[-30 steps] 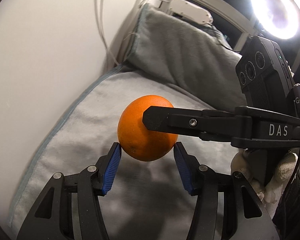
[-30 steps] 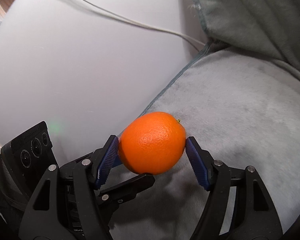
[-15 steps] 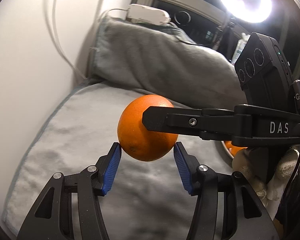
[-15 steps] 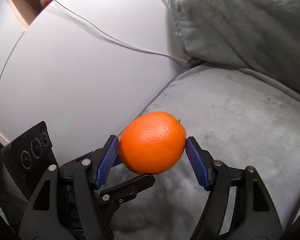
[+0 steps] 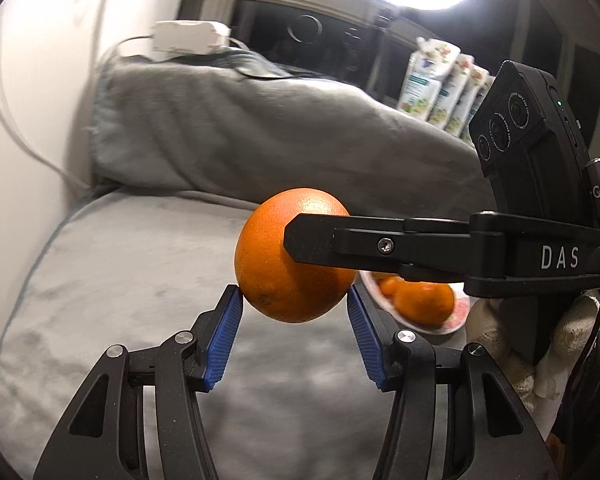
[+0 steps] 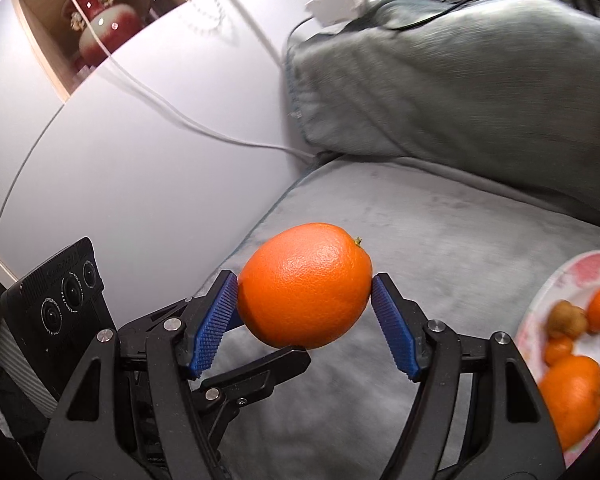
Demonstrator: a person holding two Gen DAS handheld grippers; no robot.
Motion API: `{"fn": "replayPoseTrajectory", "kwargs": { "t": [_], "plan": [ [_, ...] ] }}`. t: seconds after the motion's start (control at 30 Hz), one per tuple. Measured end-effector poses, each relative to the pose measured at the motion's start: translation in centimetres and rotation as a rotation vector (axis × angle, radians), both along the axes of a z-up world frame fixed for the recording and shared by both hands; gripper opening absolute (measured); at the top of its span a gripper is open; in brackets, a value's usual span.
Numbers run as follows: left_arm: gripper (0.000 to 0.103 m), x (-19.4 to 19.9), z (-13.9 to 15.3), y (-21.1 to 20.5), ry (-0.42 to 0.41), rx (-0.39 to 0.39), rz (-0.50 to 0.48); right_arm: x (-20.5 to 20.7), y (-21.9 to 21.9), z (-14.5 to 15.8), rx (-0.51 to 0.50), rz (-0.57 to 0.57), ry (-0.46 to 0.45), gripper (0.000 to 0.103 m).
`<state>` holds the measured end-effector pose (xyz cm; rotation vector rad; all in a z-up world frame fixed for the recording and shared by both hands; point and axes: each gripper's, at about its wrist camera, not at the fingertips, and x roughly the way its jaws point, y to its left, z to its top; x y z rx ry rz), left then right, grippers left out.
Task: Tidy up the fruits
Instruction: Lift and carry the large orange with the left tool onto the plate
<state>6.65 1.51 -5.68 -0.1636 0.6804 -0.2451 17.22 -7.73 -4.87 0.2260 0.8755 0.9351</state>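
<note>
On the left, the left gripper (image 5: 295, 320) has its jaws around the lower part of the orange (image 5: 292, 256). The blue pads (image 5: 224, 340) meet the peel near their tips, so it looks pinched, though how firmly I cannot tell. The fruit is in the air above the grey cushion (image 5: 120, 280), not resting on it.

In the middle, the right gripper (image 6: 304, 300) comes in crosswise and pinches the same orange (image 6: 304, 284) at its widest part, a pad on either side. Both hands hold one fruit, their jaws roughly at right angles. Its stem nub points up and to the right in the right wrist view, and the fruit is near round, with no long axis to speak of.

To the right, the plate (image 6: 556, 292) lies on the cushion with other fruit on it, near the right gripper's side. Judging by this, the orange must travel rightward and down to it, with the right hand the nearer carrier, once one pair of jaws lets go.
</note>
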Motion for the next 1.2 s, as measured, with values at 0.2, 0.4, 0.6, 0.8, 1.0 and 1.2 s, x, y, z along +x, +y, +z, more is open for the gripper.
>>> {"fn": "replayPoseTrajectory", "kwargs": {
  "t": [0.2,0.4,0.6,0.8,1.0,1.2],
  "plan": [
    [0.054,0.7,0.2,-3.5,-0.003,0.008,-0.068,-0.7,-4.3,0.4,0.006,-0.065,-0.007,0.072],
    [0.054,1.2,0.2,-6.5,-0.003,0.010,-0.123,-1.1,-7.8,0.4,0.002,-0.126,-0.016,0.072],
    [0.054,1.9,0.0,-9.4,0.003,0.012,-0.175,-1.6,-11.1,0.3,-0.002,-0.170,-0.017,0.072],
    [0.054,2.5,-0.4,-11.9,0.015,0.017,-0.222,-2.0,-14.1,-0.2,-0.004,-0.215,-0.009,0.072],
    [0.054,3.3,-0.9,-14.1,0.027,0.033,-0.258,-2.0,-16.7,-0.9,-0.002,-0.258,0.002,0.072],
    [0.053,4.0,-1.3,-16.2,0.033,0.044,-0.284,-1.8,-18.9,-1.3,0.008,-0.294,0.010,0.072]
  ]
}}
